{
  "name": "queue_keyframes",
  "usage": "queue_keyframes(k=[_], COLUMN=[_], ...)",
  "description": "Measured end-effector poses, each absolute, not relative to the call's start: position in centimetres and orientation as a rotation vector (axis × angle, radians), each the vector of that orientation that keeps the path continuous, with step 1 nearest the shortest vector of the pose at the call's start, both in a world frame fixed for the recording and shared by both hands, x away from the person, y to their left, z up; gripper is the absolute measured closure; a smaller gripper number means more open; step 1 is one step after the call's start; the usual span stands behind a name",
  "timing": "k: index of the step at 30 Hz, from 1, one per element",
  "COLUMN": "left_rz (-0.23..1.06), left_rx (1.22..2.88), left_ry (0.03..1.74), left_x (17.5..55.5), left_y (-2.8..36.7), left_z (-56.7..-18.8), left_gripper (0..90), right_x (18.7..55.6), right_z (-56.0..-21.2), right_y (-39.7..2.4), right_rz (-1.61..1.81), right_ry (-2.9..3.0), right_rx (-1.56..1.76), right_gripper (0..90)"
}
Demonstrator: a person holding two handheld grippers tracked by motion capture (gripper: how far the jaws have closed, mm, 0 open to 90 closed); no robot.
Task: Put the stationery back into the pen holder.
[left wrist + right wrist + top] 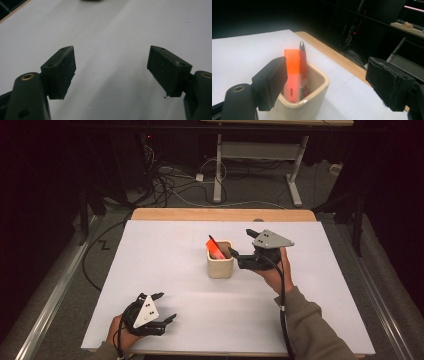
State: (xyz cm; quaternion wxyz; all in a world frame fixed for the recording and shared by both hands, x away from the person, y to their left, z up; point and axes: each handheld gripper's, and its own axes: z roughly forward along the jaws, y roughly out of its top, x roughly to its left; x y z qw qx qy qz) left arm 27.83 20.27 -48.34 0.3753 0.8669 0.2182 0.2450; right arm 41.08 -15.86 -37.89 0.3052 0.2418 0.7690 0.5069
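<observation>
A cream ceramic cup (220, 261) stands near the middle of the white tabletop (165, 275), holding an orange highlighter (291, 75) and a red pen (303, 65), both upright and leaning against its far wall. The right gripper (242, 244) hangs just beside the cup, on its right, jaws spread wide and gripping nothing; in the right gripper view its left pad sits in front of the cup's rim while the right pad stands clear over the tabletop's edge. By the look of it, a pen has just been dropped in and the release step is finishing; the next move would call for drawing the right gripper up and away from the cup without clipping its rim or the pens. The left gripper (166, 307) rests well apart from the cup, toward the near left corner, jaws likewise wide and empty over bare white surface. Beyond the cup, the tabletop's wooden edge (220, 214) gives way to a dim room with floor cables and the legs of another desk.
</observation>
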Motion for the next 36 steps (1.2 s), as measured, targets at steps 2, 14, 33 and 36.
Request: queue_keyframes(k=[2,14,33,36], left_rz=[0.628,0.628,0.633,0.633], left_rx=[2.217,2.222,2.225,2.226], left_ry=[0.559,0.556,0.555,0.554], left_x=[27.8,27.8,27.8,27.8], left_y=[20.3,20.2,20.2,20.2], left_z=[-48.3,-48.4,-48.4,-48.4], left_gripper=[22.3,22.3,22.3,22.3], right_x=[40.9,39.9,38.6,38.4], right_z=[-38.0,-39.0,-40.1,-40.4], right_y=[-16.0,-16.4,-16.9,-17.0], right_rz=[1.345,1.303,1.298,1.298], right_ry=[2.042,2.062,2.076,2.089], right_rx=[0.637,0.604,0.578,0.577], right_gripper=[18.2,17.5,18.2,18.2])
